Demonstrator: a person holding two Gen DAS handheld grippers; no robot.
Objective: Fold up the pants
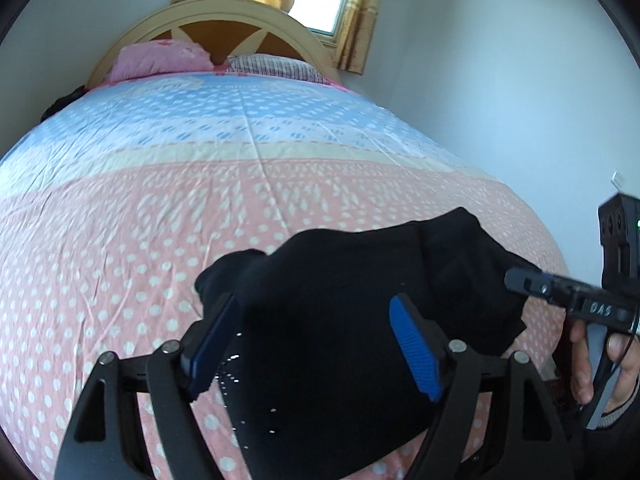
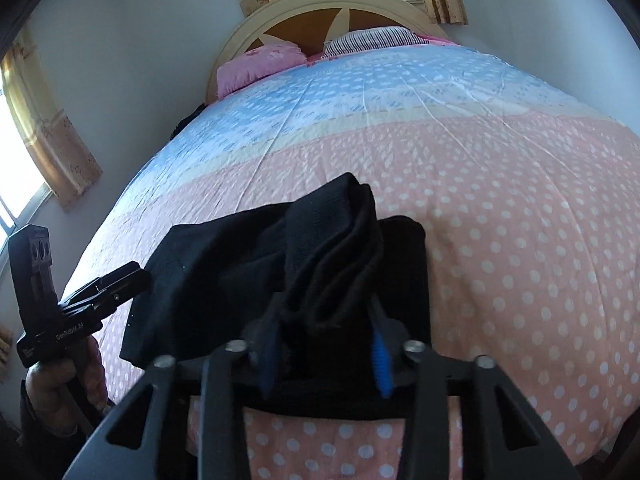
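Nearest, the left gripper (image 1: 316,344) stands wide apart over the black pants (image 1: 360,288), apparently not pressing them. The right gripper (image 2: 326,344) is clamped on a bunched fold of the pants, which lie at the near edge of the dotted pink bedspread (image 1: 120,240). Far off, 2 pillows (image 1: 160,60) rest against the headboard (image 1: 224,16).

White lettering reading "DAS" stands on the black body of the right gripper (image 1: 520,282), just behind its fingers, as seen from the left wrist camera. On the left gripper (image 2: 132,276), seen from the right wrist camera, small white print reads about "GenRobot.AI" along the body behind the fingers. A smaller label below it on the handle is too blurred to read.
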